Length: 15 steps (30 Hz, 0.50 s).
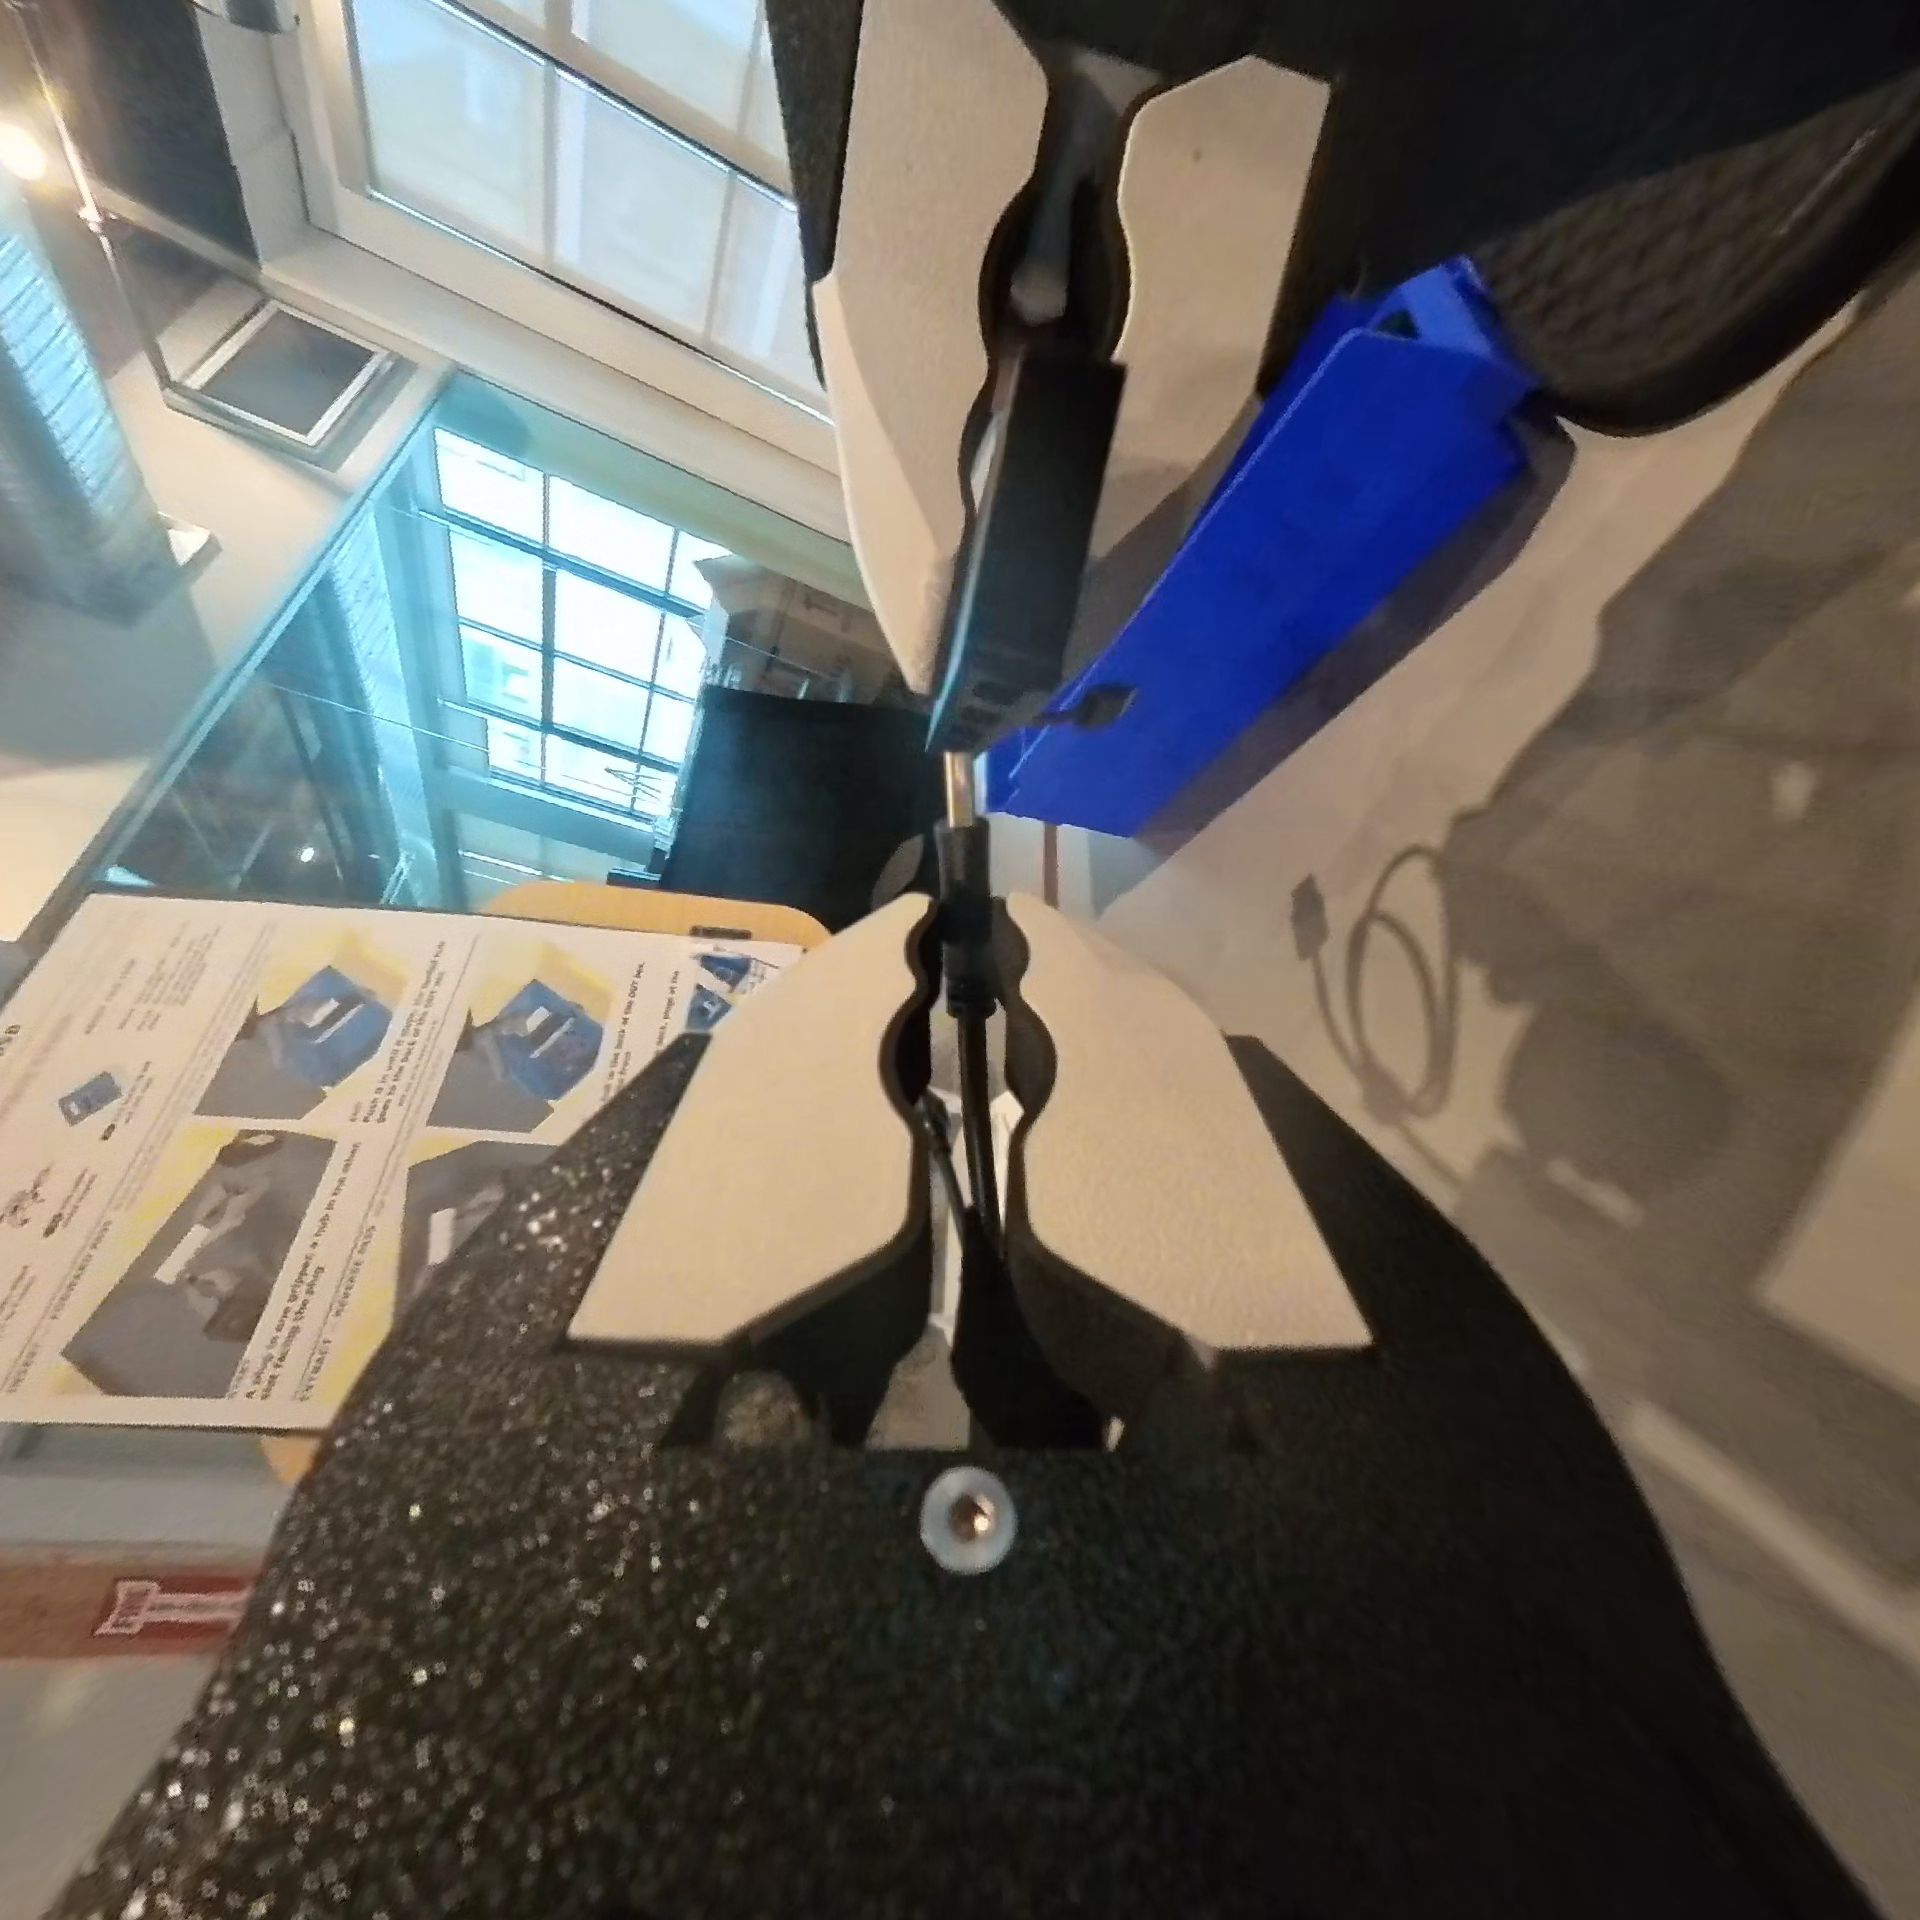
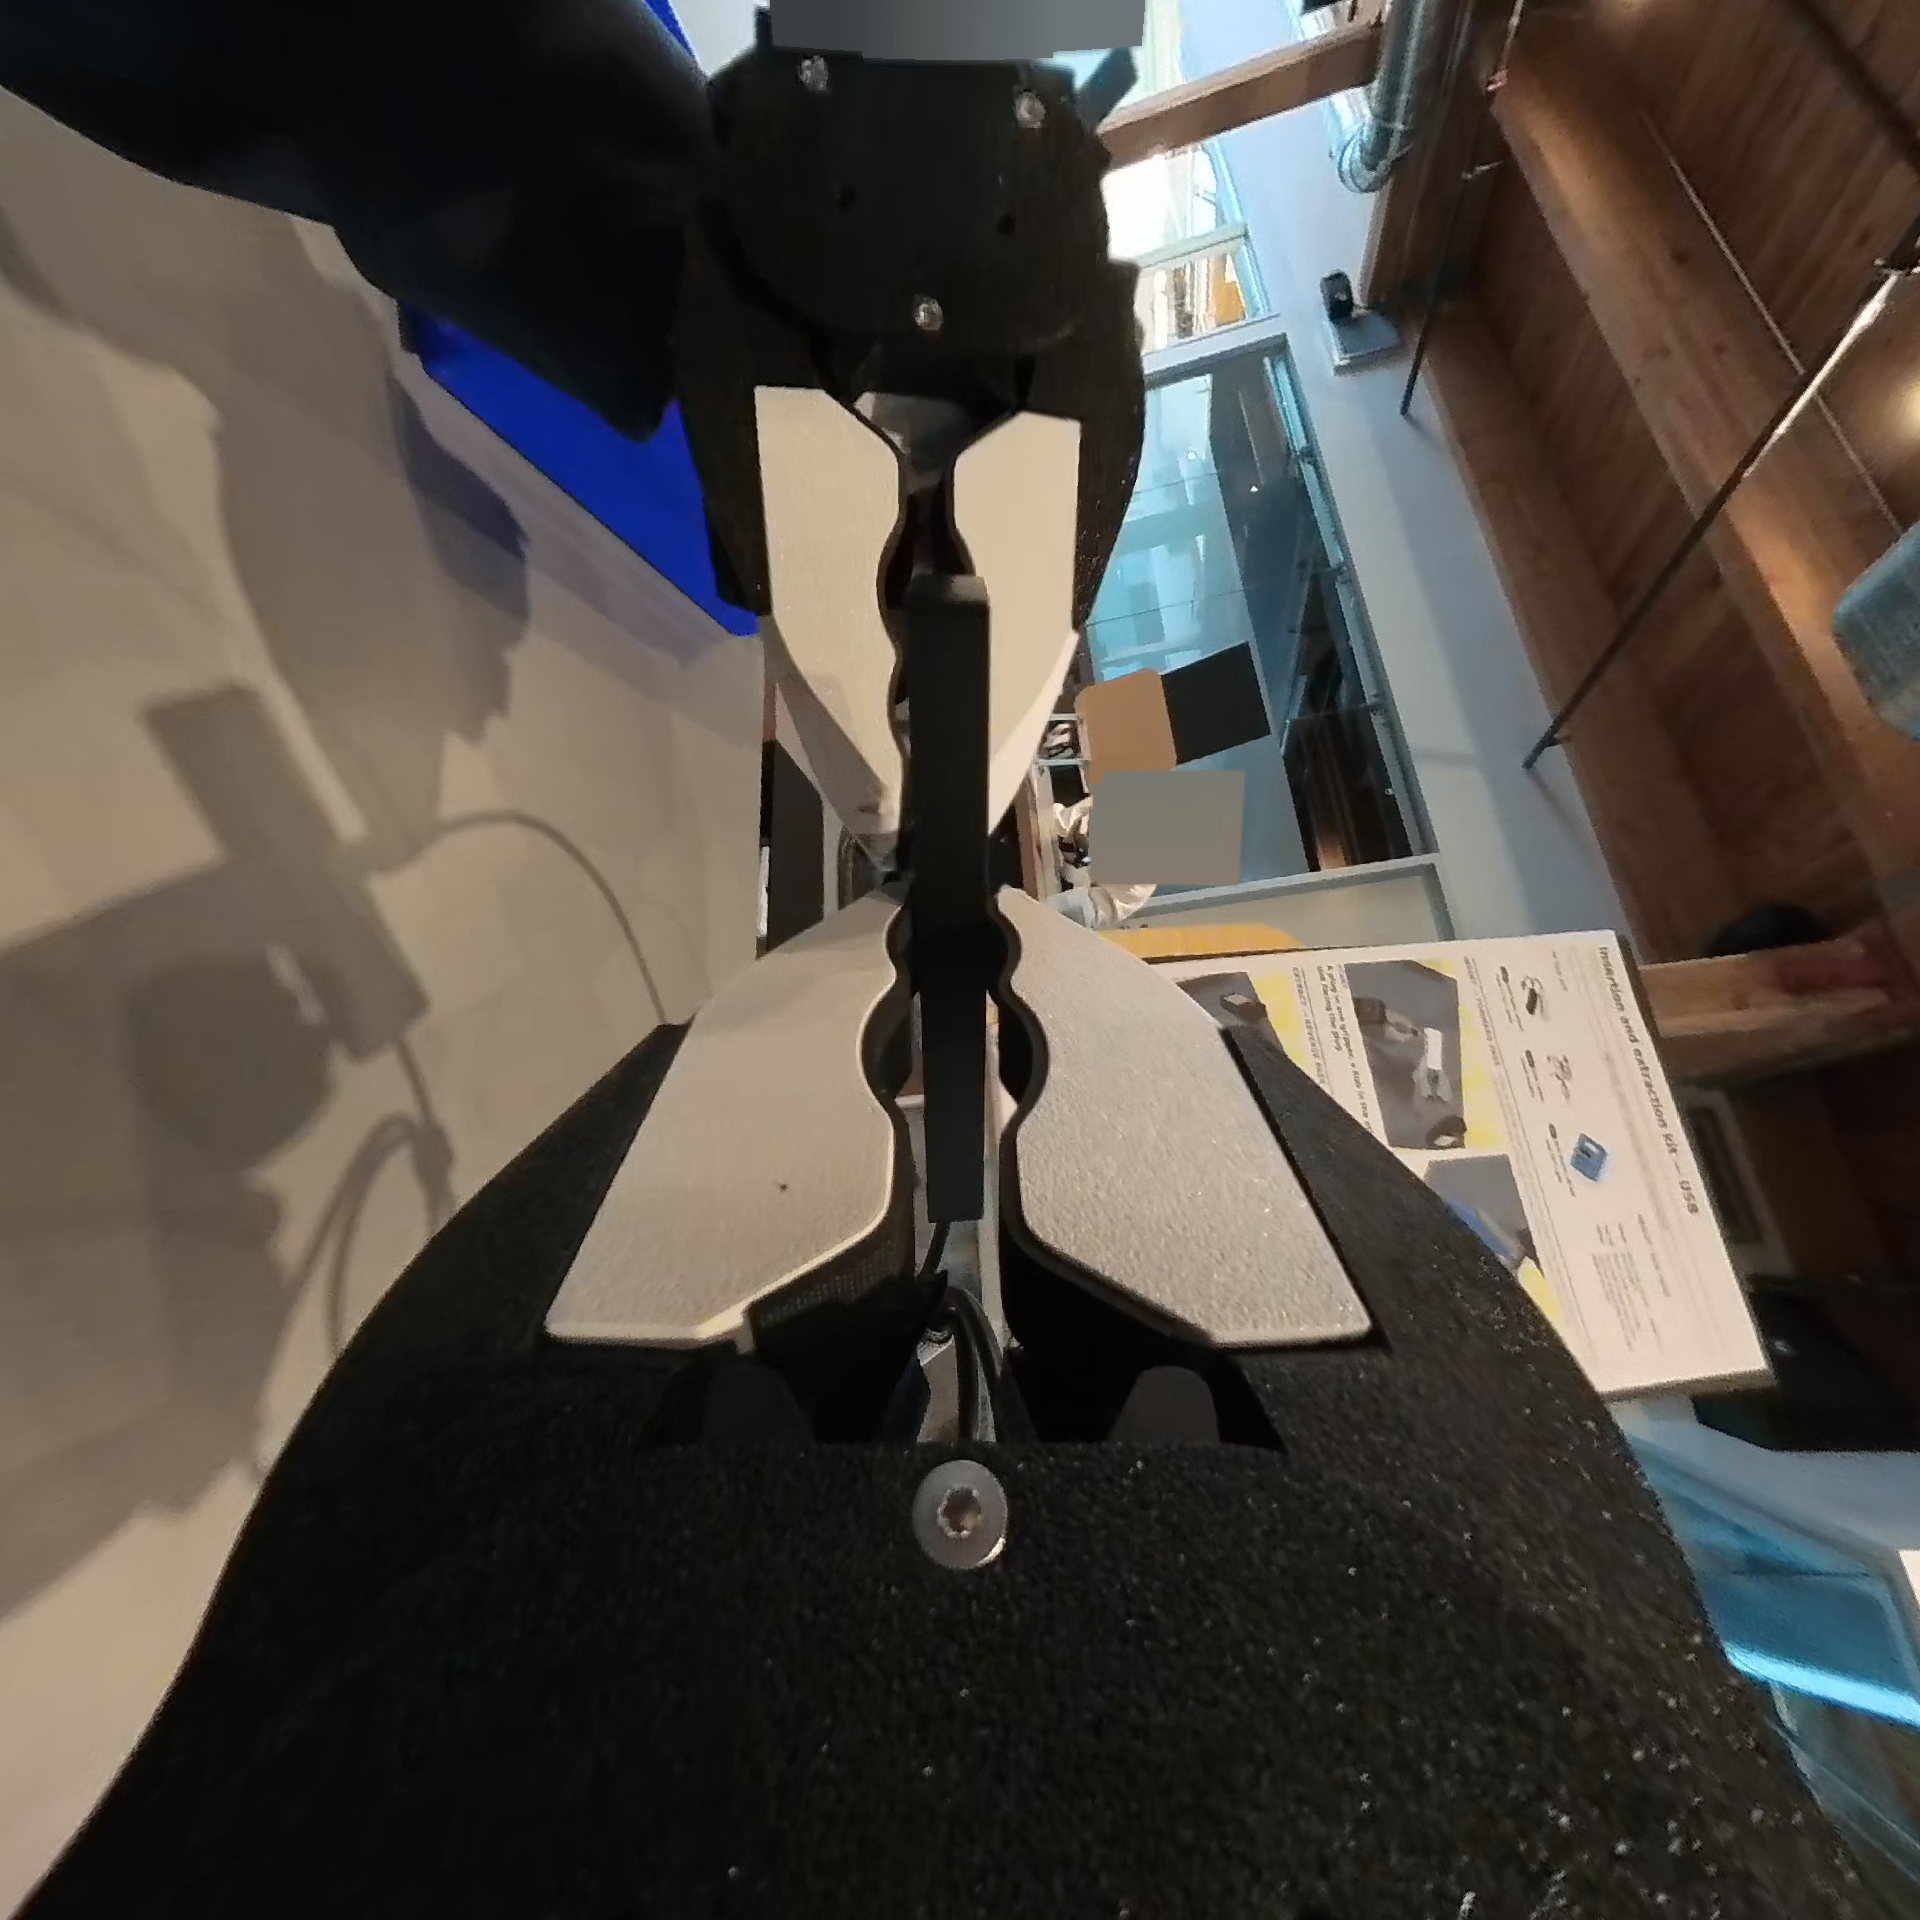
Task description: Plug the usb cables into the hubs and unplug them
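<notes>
My left gripper (image 1: 961, 914) is shut on a black USB cable plug (image 1: 961, 935); its cable runs back between the fingers. The plug's metal tip (image 1: 958, 792) meets the port end of a slim black hub (image 1: 1039, 520), with most of the metal still showing. My right gripper (image 1: 987, 634) faces it from above and is shut on that hub. In the right wrist view my right gripper (image 2: 951, 925) clamps the hub (image 2: 945, 748) edge-on. The left gripper (image 2: 935, 821) is beyond it, and the hub hides the plug.
A blue bin (image 1: 1247, 623) stands on the white table (image 1: 1662, 727) just behind the hub; it also shows in the right wrist view (image 2: 582, 457). A spare coiled cable (image 1: 1392, 987) and another dark hub (image 2: 291, 862) lie on the table. A printed instruction sheet (image 1: 260, 1122) lies nearby.
</notes>
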Available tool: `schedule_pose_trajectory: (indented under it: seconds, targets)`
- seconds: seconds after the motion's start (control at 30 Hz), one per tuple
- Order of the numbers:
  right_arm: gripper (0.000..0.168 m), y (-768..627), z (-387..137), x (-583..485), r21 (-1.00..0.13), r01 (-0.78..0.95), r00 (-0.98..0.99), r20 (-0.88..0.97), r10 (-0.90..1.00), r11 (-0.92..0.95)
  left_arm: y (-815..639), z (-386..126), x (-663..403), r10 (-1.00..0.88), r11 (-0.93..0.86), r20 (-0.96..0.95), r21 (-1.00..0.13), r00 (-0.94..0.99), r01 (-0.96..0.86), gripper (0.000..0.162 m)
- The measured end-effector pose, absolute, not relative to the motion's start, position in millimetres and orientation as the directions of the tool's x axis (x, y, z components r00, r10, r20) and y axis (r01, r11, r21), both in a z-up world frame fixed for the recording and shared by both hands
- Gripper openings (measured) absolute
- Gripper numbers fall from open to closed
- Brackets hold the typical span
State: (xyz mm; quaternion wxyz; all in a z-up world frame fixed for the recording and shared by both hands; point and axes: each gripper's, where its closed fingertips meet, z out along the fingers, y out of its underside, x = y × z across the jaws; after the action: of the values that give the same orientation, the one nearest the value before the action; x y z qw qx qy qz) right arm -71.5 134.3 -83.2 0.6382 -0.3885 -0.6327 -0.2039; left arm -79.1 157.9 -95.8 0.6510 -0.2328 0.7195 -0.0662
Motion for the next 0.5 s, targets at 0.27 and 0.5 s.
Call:
schedule_pose_trajectory:
  seconds: [0.27, 0.5]
  targets:
    - [0.011, 132.6, -72.2, -70.2, -0.135, 0.756, 0.116, 0.991, 0.072, 0.64, 163.6, -89.9, -78.4, -0.309, 0.9, -0.951, -0.297, 0.012, -0.32, 0.008]
    - [0.011, 140.6, -80.2, -71.2, -0.075, 0.799, 0.063, 0.997, 0.041, 0.597, 164.8, -87.1, -77.8, -0.252, 0.905, -0.967, -0.248, 0.035, -0.346, 0.008]
